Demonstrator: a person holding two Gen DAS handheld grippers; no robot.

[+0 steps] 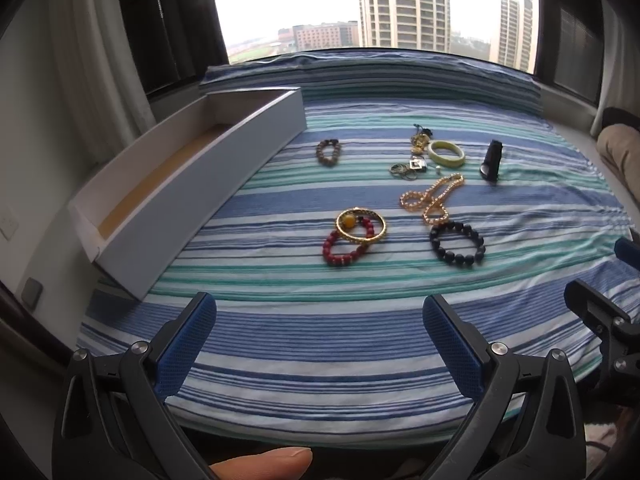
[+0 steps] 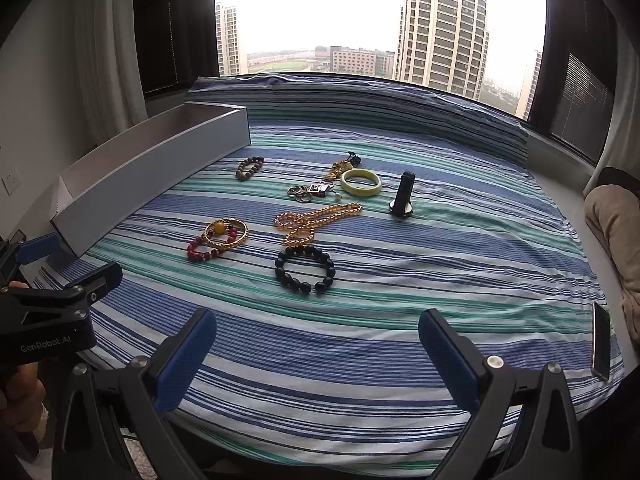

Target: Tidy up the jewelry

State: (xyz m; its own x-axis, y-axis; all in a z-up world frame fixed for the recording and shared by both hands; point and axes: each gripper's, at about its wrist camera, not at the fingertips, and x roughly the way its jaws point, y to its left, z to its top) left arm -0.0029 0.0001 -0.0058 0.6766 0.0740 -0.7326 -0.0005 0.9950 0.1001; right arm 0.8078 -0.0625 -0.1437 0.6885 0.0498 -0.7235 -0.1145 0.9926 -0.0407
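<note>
Starting out is where you seem to be: all the jewelry lies on the striped cloth [image 1: 320,344] and the long white box [image 1: 168,216] at the far left looks bare inside, so I think nothing is put away yet. Your left gripper [image 1: 320,340] has its jaws spread wide with nothing between them, and your right gripper [image 2: 318,344] is the same, wide apart and holding nothing. Both hang over the near edge of the cloth, side by side. The nearest pieces are the red bead bracelet [image 1: 346,246] with the gold bangle [image 1: 362,226] lying partly on top of it, and the black bead bracelet [image 2: 305,268] just to their right. These sit ahead of the jaws, not between them, with bare cloth in the gap. Farther off lie the gold bead necklace [image 1: 432,200], the pale green bangle [image 1: 446,154], some small rings [image 1: 402,171], a brown bead bracelet [image 1: 329,151] near the box, and a small black thing [image 1: 492,160] at the far right that I cannot name. Your next move, I think, is to reach forward and down to one near piece. The black bracelet lies alone, so it should be the easy one. The red and gold pair touch, so you may lift both by mistake.
</note>
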